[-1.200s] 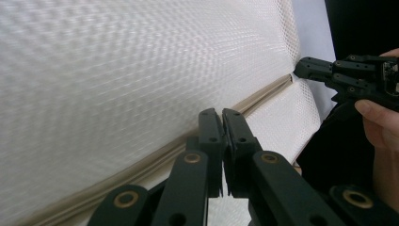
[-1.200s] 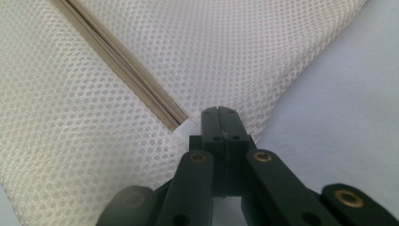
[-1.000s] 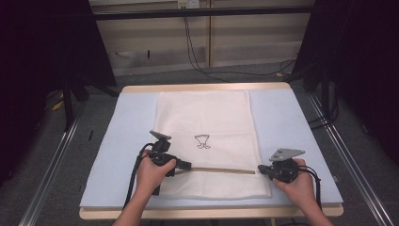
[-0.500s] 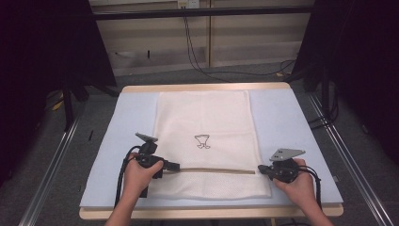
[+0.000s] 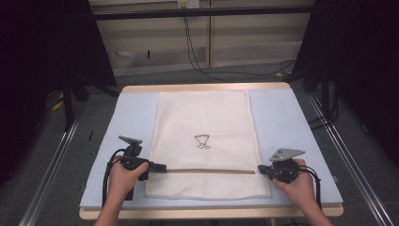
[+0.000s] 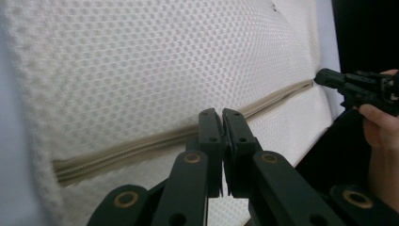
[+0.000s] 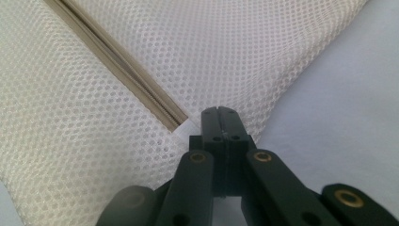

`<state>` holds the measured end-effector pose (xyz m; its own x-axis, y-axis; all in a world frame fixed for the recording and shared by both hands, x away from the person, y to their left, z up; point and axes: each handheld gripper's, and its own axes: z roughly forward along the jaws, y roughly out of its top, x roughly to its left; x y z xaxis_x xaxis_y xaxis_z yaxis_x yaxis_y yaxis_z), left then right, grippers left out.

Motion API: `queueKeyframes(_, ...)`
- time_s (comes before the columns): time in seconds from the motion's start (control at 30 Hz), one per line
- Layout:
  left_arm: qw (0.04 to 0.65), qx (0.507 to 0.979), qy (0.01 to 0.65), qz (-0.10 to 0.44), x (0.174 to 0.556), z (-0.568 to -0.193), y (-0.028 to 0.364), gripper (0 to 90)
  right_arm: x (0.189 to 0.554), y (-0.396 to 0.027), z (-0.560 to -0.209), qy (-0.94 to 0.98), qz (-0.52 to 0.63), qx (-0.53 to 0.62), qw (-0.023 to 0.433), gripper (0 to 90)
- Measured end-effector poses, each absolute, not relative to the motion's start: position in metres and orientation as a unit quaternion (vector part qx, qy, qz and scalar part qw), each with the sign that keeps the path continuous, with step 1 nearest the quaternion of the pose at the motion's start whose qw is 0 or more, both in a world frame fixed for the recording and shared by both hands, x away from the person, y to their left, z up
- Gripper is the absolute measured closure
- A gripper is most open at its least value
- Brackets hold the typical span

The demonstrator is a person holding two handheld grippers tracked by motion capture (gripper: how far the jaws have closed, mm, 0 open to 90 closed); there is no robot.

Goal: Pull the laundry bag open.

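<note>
Pale blue matting covers the worktop (image 5: 94, 188), where a white mesh laundry bag (image 5: 207, 117) lies flat down the middle, reaching from near the far edge almost to the near one, a small dark emblem (image 5: 203, 141) at its centre. I am working the zipper (image 5: 211, 171) that crosses the bag close to the near edge. My left gripper (image 5: 162, 166) sits at the bag's left side with its jaws drawn together at the zipper line; in the left gripper view the tips meet over the tan tape (image 6: 141, 143), and I judge they pinch the slider, though the pull itself is hidden behind them. My right gripper (image 5: 261, 169) is closed at the zipper's other end, and the right gripper view shows its jaws clamped beside the white tab (image 7: 184, 127) where the teeth (image 7: 117, 63) stop, apparently pinning the fabric there. By my reading the run is close to finished: the slider seems to stand near the left end, and the tape between the two tongs lies as one narrow, straight line. What remains, I judge, is the last short stretch to the bag's left edge, then letting go on both sides.
</note>
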<state>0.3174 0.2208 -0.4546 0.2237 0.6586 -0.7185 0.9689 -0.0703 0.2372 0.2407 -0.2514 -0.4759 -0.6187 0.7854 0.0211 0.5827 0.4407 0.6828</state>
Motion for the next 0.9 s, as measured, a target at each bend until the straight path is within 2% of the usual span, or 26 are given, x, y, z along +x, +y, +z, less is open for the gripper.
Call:
queueKeyframes(0.27,0.356,0.694,0.591,-0.206,0.316,-0.451,0.236,87.4,0.241,-0.251,-0.476,0.835,0.334,0.410,0.154,90.0)
queueKeyframes(0.7,0.377,0.653,0.622,-0.211,0.314,-0.458,0.289,87.3,0.241,-0.251,-0.476,0.834,0.336,0.411,0.148,90.0)
queueKeyframes(0.9,0.367,0.661,0.617,-0.218,0.314,-0.464,0.294,87.3,0.241,-0.251,-0.476,0.836,0.334,0.409,0.152,90.0)
